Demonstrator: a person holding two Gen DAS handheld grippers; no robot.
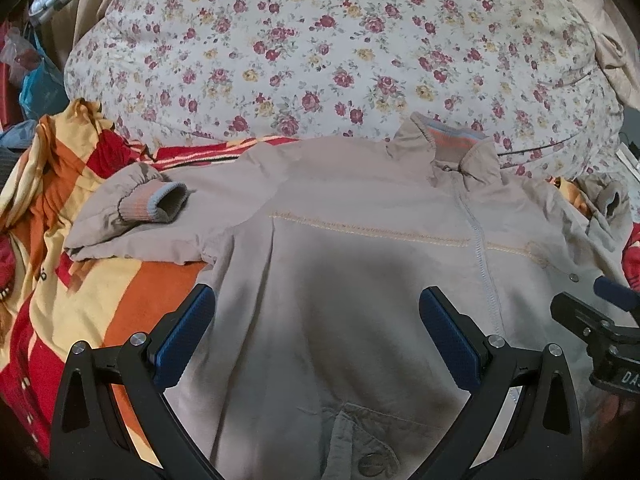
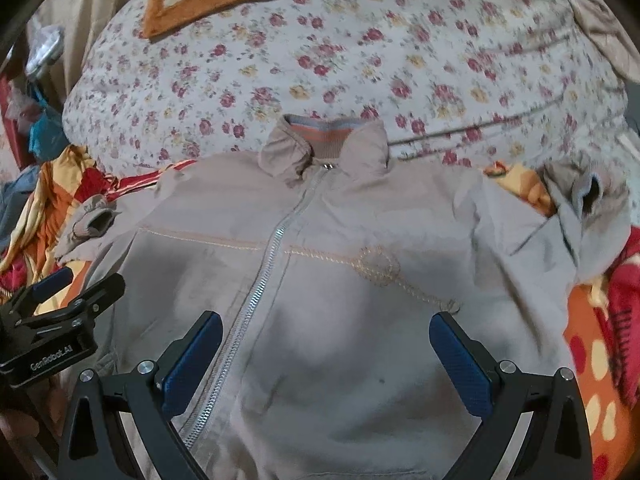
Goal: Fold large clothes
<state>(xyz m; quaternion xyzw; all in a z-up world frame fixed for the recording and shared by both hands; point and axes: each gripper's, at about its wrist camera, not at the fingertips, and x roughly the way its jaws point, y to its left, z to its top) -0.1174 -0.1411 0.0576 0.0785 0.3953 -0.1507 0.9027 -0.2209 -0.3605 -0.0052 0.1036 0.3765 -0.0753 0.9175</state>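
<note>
Folding is not yet begun: the beige zipped cloth jacket (image 2: 320,280) is spread front-up on the striped red-orange blanket (image 1: 132,300), both the left gripper (image 1: 316,320) and the right gripper (image 2: 325,344) are held wide open and empty above it, and a sleeve must probably be seized next.

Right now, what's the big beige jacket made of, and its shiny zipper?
The beige zip-up jacket looks like thin matte woven cloth, perhaps cotton or nylon: it creases softly. Its silver zipper glints like metal, though silver-coated plastic is possible.
</note>
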